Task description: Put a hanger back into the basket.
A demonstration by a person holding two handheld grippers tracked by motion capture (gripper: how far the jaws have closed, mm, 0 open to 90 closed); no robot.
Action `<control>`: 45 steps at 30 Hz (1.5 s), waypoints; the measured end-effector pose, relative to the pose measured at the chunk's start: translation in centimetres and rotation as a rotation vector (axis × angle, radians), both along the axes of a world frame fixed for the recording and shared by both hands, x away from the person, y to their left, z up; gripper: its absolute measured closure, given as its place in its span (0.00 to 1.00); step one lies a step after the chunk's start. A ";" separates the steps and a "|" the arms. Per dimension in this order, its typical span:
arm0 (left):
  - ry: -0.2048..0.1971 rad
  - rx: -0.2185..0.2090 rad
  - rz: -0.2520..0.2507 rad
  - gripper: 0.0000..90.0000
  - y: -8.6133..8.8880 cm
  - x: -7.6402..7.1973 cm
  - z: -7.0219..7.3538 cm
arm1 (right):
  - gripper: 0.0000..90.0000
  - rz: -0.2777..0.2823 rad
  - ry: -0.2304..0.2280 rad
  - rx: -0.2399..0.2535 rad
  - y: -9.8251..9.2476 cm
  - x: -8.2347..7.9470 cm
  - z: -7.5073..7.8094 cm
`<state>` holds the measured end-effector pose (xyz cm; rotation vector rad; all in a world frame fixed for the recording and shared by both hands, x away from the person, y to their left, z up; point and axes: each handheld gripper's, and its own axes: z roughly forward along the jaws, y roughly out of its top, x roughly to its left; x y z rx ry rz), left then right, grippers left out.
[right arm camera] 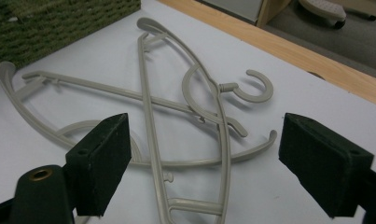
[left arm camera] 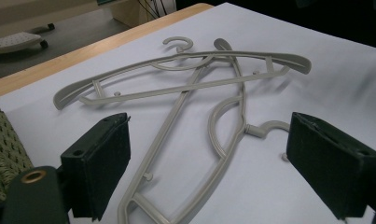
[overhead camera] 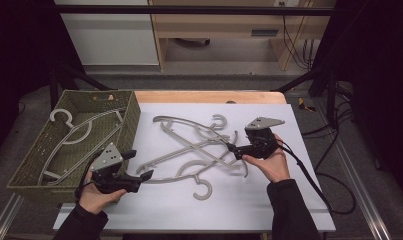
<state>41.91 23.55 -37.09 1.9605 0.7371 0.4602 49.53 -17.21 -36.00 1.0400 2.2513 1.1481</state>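
1. Grey plastic hangers (overhead camera: 199, 150), crossed in a pile on the white counter (overhead camera: 269, 200), just right of the woven basket (overhead camera: 131, 117).
2. They look light, stiff and slick; the thin lower bar seems the best place to pinch.
3. Left hand-held gripper (overhead camera: 141, 165) gapes wide, empty, between basket and pile; right hand-held gripper (overhead camera: 232, 148) is open too, holding nothing, at the pile's right edge.
4. High view reveals more hangers inside the basket; the gripper views show how the bars overlap.

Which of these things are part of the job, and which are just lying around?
In the job:
- two crossed grey hangers on the white table
- green woven basket with one hanger inside
- left gripper and right gripper, both open

Lying about:
- cables on the floor
- wooden furniture behind
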 end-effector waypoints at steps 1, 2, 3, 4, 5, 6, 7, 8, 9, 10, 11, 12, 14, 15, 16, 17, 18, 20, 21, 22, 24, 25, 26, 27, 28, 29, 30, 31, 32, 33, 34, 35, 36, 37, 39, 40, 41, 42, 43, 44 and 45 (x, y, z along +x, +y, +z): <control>0.001 0.002 -0.003 0.15 -0.1 0.0 -0.1 | 0.20 0.002 0.010 -0.014 0.2 0.3 -0.1; 0.002 0.005 -0.006 0.14 -0.2 0.0 -0.1 | 0.21 0.002 0.020 -0.027 0.4 0.7 -0.2; 0.006 0.006 -0.012 0.14 -0.3 0.0 -0.2 | 0.22 0.006 0.026 -0.038 0.5 0.9 -0.3; 0.006 0.010 -0.014 0.14 -0.3 0.0 -0.3 | 0.23 0.005 0.041 -0.055 0.7 1.4 -0.5; 0.010 0.011 -0.016 0.14 -0.4 0.1 -0.4 | 0.24 0.009 0.046 -0.071 0.8 1.7 -0.6; 0.011 0.012 -0.017 0.14 -0.4 0.1 -0.4 | 0.25 0.008 0.061 -0.088 1.0 2.2 -0.8; 0.013 0.012 -0.020 0.14 -0.4 0.1 -0.5 | 0.26 0.007 0.069 -0.101 1.0 2.4 -1.0; 0.014 0.014 -0.022 0.14 -0.4 0.1 -0.5 | 0.28 0.009 0.078 -0.116 1.1 2.9 -1.3; 0.015 0.017 -0.023 0.14 -0.5 0.1 -0.6 | 0.29 0.008 0.086 -0.121 1.2 3.2 -1.5; 0.015 0.019 -0.021 0.14 -0.5 0.1 -0.6 | 0.30 0.009 0.098 -0.135 1.3 3.7 -1.9; 0.014 0.022 -0.021 0.14 -0.5 0.1 -0.6 | 0.31 0.004 0.114 -0.149 1.4 4.1 -2.1; 0.013 0.023 -0.021 0.14 -0.6 0.1 -0.6 | 0.32 0.007 0.120 -0.155 1.5 4.5 -2.4; 0.014 0.023 -0.024 0.14 -0.6 0.1 -0.7 | 0.35 0.009 0.134 -0.177 1.8 5.2 -2.9; 0.015 0.025 -0.025 0.14 -0.6 0.2 -0.7 | 0.37 0.010 0.141 -0.185 1.9 5.5 -3.2; 0.016 0.026 -0.025 0.14 -0.6 0.2 -0.7 | 0.38 0.015 0.145 -0.196 2.0 5.9 -3.5; 0.018 0.027 -0.026 0.14 -0.6 0.2 -0.7 | 0.39 0.011 0.154 -0.199 2.1 6.1 -3.7; 0.017 0.028 -0.026 0.14 -0.6 0.2 -0.8 | 0.42 0.011 0.166 -0.208 2.3 6.6 -4.0; 0.016 0.030 -0.024 0.15 -0.5 0.3 -0.8 | 0.44 0.010 0.185 -0.225 2.6 7.1 -4.5; 0.018 0.028 -0.024 0.15 -0.5 0.3 -0.8 | 0.45 0.010 0.191 -0.237 2.7 7.4 -4.8; 0.017 0.027 -0.023 0.15 -0.4 0.3 -0.8 | 0.46 0.012 0.195 -0.246 2.8 7.6 -5.1; 0.018 0.025 -0.021 0.15 -0.4 0.3 -0.8 | 0.49 0.014 0.213 -0.259 2.9 8.0 -5.6; 0.018 0.025 -0.020 0.15 -0.3 0.3 -0.8 | 0.50 0.017 0.213 -0.263 2.9 8.2 -5.8; 0.018 0.025 -0.019 0.15 -0.3 0.3 -0.8 | 0.53 0.015 0.225 -0.264 3.0 8.5 -6.1; 0.018 0.025 -0.019 0.15 -0.3 0.3 -0.8 | 0.54 0.016 0.233 -0.270 2.9 8.6 -6.2; 0.020 0.027 -0.019 0.15 -0.4 0.3 -0.8 | 0.56 0.013 0.240 -0.266 3.0 8.8 -6.4; 0.020 0.028 -0.019 0.15 -0.4 0.3 -0.8 | 0.58 0.010 0.246 -0.272 3.0 8.9 -6.5; 0.020 0.029 -0.020 0.15 -0.4 0.4 -0.9 | 0.59 0.013 0.253 -0.276 3.0 9.1 -6.7; 0.020 0.029 -0.020 0.15 -0.4 0.4 -0.9 | 0.59 0.013 0.253 -0.276 3.0 9.1 -6.7; 0.022 0.031 -0.020 0.15 -0.4 0.4 -0.9 | 0.63 0.016 0.260 -0.287 2.9 9.4 -7.0; 0.022 0.033 -0.021 0.15 -0.4 0.4 -0.9 | 0.65 0.019 0.268 -0.288 2.9 9.5 -7.2; 0.022 0.034 -0.021 0.16 -0.4 0.4 -0.9 | 0.66 0.016 0.273 -0.288 2.9 9.6 -7.3; 0.022 0.035 -0.022 0.16 -0.4 0.4 -0.9 | 0.67 0.019 0.276 -0.291 2.9 9.6 -7.3; 0.022 0.034 -0.022 0.16 -0.4 0.4 -0.9 | 0.69 0.018 0.291 -0.289 3.0 9.7 -7.5; 0.021 0.034 -0.022 0.16 -0.4 0.4 -0.9 | 0.70 0.024 0.291 -0.294 3.0 9.8 -7.7; 0.021 0.034 -0.022 0.16 -0.4 0.4 -0.9 | 0.73 0.029 0.310 -0.297 3.2 9.8 -7.9; 0.021 0.034 -0.022 0.16 -0.4 0.4 -0.9 | 0.75 0.031 0.307 -0.297 3.2 9.9 -8.0; 0.020 0.035 -0.023 0.16 -0.4 0.4 -0.9 | 0.77 0.027 0.316 -0.291 3.2 9.9 -8.1; 0.021 0.035 -0.022 0.16 -0.4 0.4 -0.9 | 0.78 0.035 0.314 -0.290 3.2 10.0 -8.1; 0.021 0.035 -0.022 0.16 -0.4 0.4 -0.9 | 0.79 0.036 0.318 -0.284 3.2 10.0 -8.1; 0.021 0.036 -0.022 0.16 -0.4 0.4 -0.9 | 0.82 0.032 0.315 -0.291 3.2 10.1 -8.2; 0.021 0.036 -0.022 0.16 -0.4 0.4 -0.9 | 0.83 0.033 0.318 -0.289 3.2 10.1 -8.2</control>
